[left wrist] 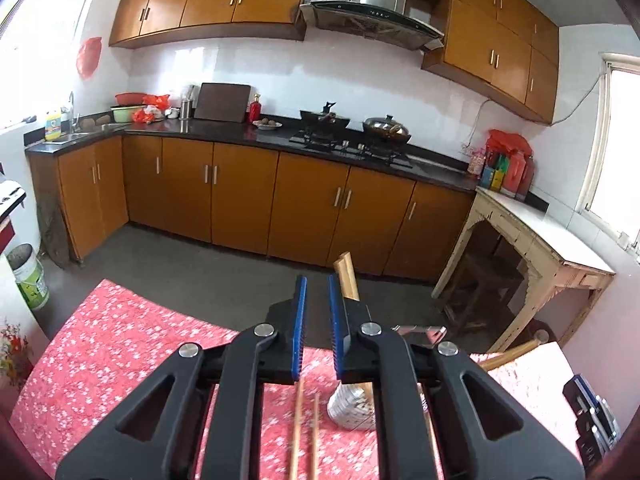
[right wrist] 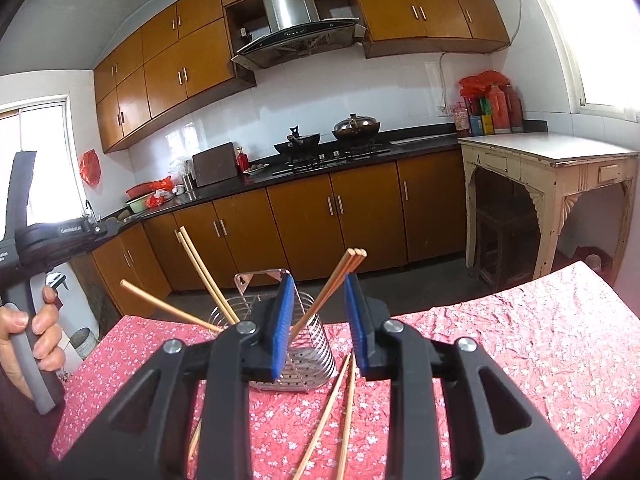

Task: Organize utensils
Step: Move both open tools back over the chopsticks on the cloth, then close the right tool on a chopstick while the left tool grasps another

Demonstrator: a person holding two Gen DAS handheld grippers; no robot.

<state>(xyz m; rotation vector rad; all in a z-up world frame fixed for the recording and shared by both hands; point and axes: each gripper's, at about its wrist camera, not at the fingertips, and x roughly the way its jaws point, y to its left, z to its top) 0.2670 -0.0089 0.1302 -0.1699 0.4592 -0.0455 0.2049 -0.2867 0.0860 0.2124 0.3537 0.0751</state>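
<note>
A steel wire utensil holder (right wrist: 308, 344) stands on the red floral tablecloth (right wrist: 520, 340) with several wooden chopsticks (right wrist: 340, 276) leaning out of it. Two loose chopsticks (right wrist: 340, 396) lie on the cloth in front of it. My right gripper (right wrist: 318, 300) is open and empty, raised just before the holder. My left gripper (left wrist: 318, 304) is open with a narrow gap and empty, held above the table. Below it lie two chopsticks (left wrist: 306, 436) and the holder (left wrist: 352, 408), mostly hidden by the gripper body. The left gripper's handle and the hand on it (right wrist: 28, 320) show at the left of the right wrist view.
The table's far edge (left wrist: 160, 304) drops to a dark floor. Beyond are brown cabinets (left wrist: 240, 196), a black counter with woks (left wrist: 324, 120), and a cream side table (left wrist: 540, 240) at the right. A chair back (left wrist: 348, 276) and a white bucket (left wrist: 28, 276) stand near the table.
</note>
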